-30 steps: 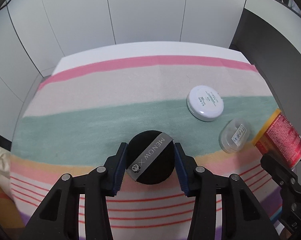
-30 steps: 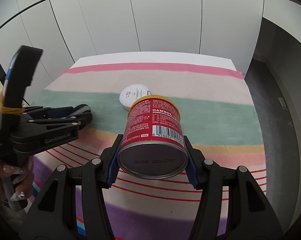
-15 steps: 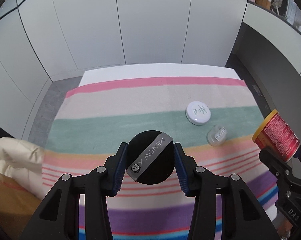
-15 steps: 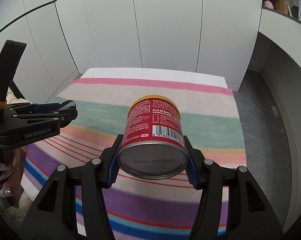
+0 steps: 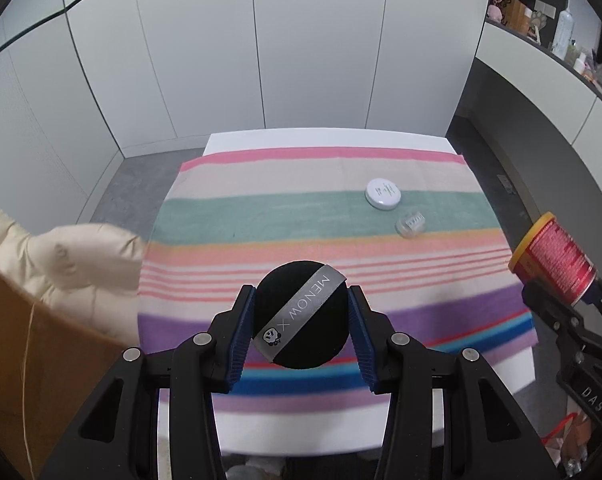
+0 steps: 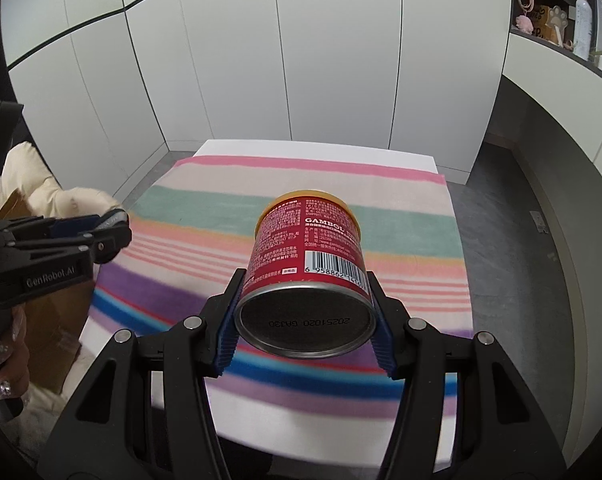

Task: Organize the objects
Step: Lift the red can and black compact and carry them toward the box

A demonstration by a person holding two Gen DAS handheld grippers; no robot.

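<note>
- Powder puff (image 5: 301,314), black and round with a grey "MENOW X" ribbon across it, sits at lower centre of the left wrist view; we see it pinched on both sides by the blue pads of the left gripper (image 5: 301,320), which is closed onto it and holds it in the air above the near stripes of the cloth.
- Red can (image 6: 307,276) with a yellow lid fills the centre of the right wrist view, lying on its side with the stamped metal base toward the lens; we note the right gripper (image 6: 305,320) clamped on it, one pad on each side of the body near the base.
- In the left wrist view we find the same can at the right edge of the frame, off the side of the table.
- Striped cloth (image 5: 321,240) covers the white table (image 5: 329,138), which shows bare at the far edge.
- On the green stripe, right of centre in the left view, we log a white round jar (image 5: 383,194); just below it, apart from it, a small clear container (image 5: 411,224).
- At the left edge of the left view: a cream padded jacket (image 5: 73,264) over a brown cardboard box (image 5: 29,360).
</note>
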